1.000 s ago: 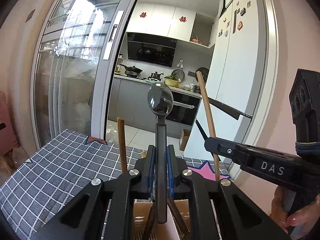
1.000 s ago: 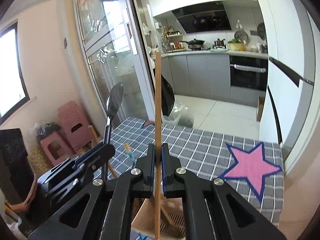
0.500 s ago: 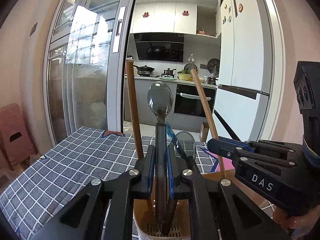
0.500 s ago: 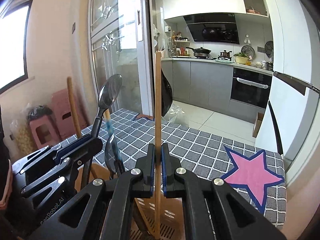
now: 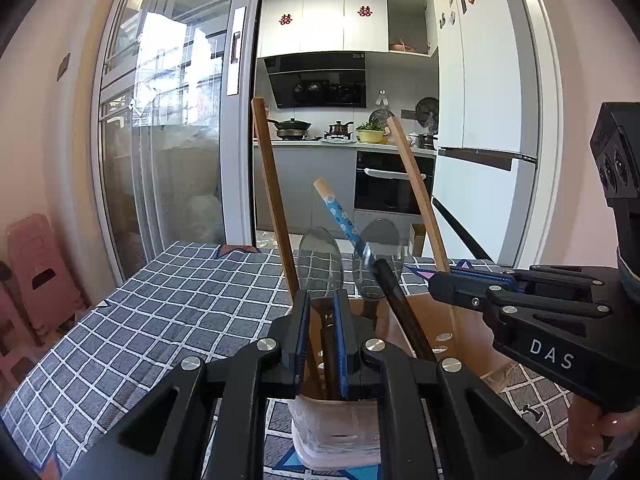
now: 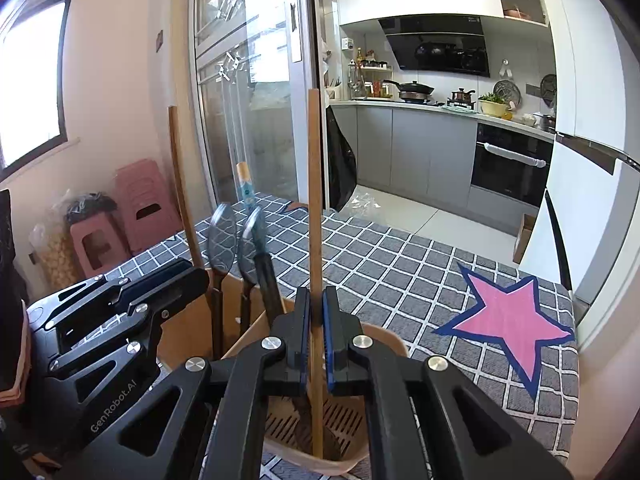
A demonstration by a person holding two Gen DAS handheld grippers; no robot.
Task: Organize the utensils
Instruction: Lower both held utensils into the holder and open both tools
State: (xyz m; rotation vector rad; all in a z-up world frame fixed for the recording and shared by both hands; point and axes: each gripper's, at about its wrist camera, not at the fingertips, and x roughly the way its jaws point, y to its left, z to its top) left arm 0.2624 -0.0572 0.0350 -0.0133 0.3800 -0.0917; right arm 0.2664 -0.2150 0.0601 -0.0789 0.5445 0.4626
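Observation:
My left gripper (image 5: 322,320) is shut on the dark handle of a metal spoon (image 5: 320,258), just below its bowl. The handle runs down into the beige utensil holder (image 5: 336,424). My right gripper (image 6: 316,312) is shut on an upright wooden chopstick (image 6: 315,200) whose lower end stands on the holder's slotted floor (image 6: 352,420). In the right wrist view the left gripper (image 6: 192,276) sits at the left with the spoon (image 6: 222,240) at its tips. The right gripper (image 5: 436,280) and its chopstick (image 5: 416,192) show on the right of the left wrist view.
In the holder stand a second spoon (image 5: 378,256), a blue-patterned chopstick (image 5: 340,216), a brown chopstick (image 5: 272,200) and a black handle (image 6: 268,280). The tablecloth is grey check with a pink star (image 6: 516,320). Pink stools (image 6: 140,204) stand at the left.
Both grippers have come down over the holder, which now fills the lower view. The spoon's bowl sits closer to the left jaws than before. The chopstick's end has gone into the holder.

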